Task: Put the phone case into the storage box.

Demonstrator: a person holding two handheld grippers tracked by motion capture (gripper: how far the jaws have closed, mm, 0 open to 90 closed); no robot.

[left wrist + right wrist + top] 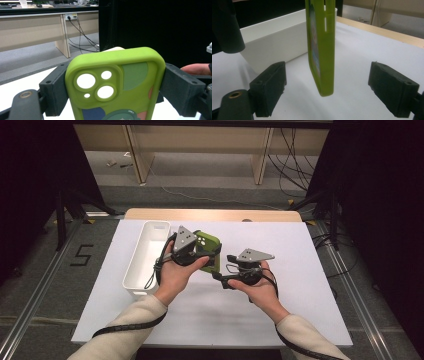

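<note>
**Green phone case clamped in left hand-held gripper, right one released**

The phone case (116, 85) is lime green, soft-looking, with rounded corners. It has a raised camera block with two large round cutouts and two small ones, white showing through. The back carries a print: a darker green patch, a blue patch, pinkish bits at the edge and part of a round teal shape low down. From the right gripper view the case (322, 45) is seen edge-on, thin, with a narrow slot in its side.

The left hand-held gripper (192, 251) grasps the case by its two long sides, pads pressed against both edges. The case is held up above the white surface (300, 250), just beside the white tray (145, 255).

The right hand-held gripper (221, 279) is released: jaws wide, the case's lower end between them, neither pad touching it.
</note>
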